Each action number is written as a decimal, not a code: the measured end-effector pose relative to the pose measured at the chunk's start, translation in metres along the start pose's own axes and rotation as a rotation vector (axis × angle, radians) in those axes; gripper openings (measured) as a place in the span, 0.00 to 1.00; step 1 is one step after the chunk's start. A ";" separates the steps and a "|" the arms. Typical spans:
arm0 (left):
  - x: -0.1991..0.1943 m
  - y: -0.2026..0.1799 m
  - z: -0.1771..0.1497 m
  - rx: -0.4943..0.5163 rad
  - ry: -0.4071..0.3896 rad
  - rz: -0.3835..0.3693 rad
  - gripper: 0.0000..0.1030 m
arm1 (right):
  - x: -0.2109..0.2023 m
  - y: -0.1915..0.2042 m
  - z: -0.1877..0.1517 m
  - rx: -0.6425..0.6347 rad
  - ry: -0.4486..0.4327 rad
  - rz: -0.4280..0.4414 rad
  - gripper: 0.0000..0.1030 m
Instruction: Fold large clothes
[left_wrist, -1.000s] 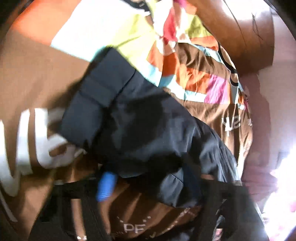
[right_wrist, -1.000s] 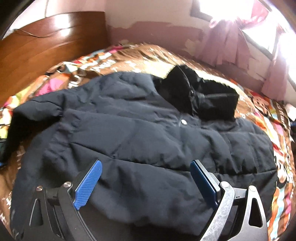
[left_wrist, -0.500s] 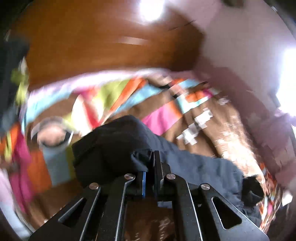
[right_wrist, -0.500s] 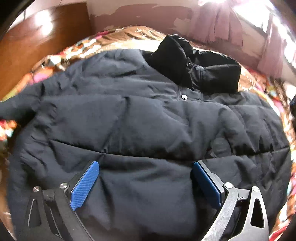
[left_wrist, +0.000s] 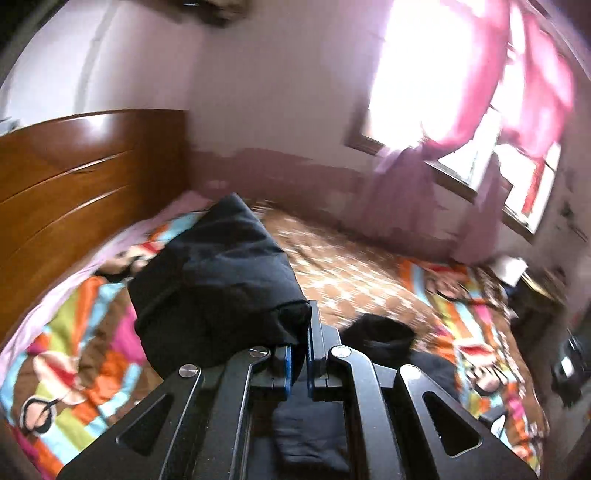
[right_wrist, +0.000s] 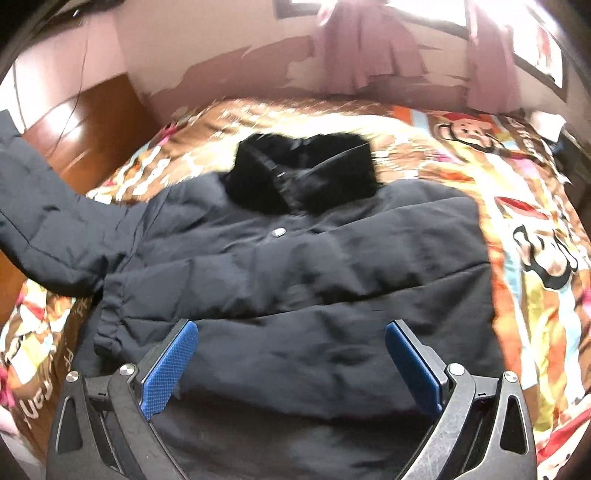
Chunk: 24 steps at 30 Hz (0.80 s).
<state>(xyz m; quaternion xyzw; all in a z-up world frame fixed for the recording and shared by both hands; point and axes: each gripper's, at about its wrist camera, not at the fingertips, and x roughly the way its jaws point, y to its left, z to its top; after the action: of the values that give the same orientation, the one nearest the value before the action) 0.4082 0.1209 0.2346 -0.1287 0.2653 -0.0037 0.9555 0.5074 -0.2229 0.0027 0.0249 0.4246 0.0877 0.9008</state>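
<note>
A dark navy puffer jacket with a black furry collar lies front-up on the bed. My left gripper is shut on the cuff of the jacket's sleeve and holds it lifted above the bed. In the right wrist view that sleeve rises off the bed at the left. My right gripper is open, its blue pads spread just above the jacket's lower body. The collar also shows in the left wrist view.
A colourful cartoon-print bedspread covers the bed. A wooden headboard stands at the left. A wall with peeling paint and a window with pink curtains lie behind. Dark objects sit at the bed's right side.
My left gripper closed on the sleeve cuff and raised it, tilting up toward the wall and window. My right gripper stayed open and hovered over the jacket's lower body.
</note>
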 end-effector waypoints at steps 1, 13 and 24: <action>0.008 -0.020 -0.003 0.028 0.019 -0.036 0.03 | -0.006 -0.011 -0.001 0.013 -0.006 -0.004 0.99; 0.105 -0.167 -0.108 0.181 0.358 -0.338 0.03 | -0.054 -0.102 -0.004 0.072 -0.008 -0.085 0.99; 0.181 -0.187 -0.192 0.082 0.718 -0.345 0.10 | -0.050 -0.129 -0.024 0.110 0.052 -0.093 0.99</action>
<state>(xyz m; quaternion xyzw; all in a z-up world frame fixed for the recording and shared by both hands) 0.4780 -0.1204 0.0311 -0.1234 0.5566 -0.2193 0.7918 0.4754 -0.3595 0.0098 0.0522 0.4527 0.0231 0.8898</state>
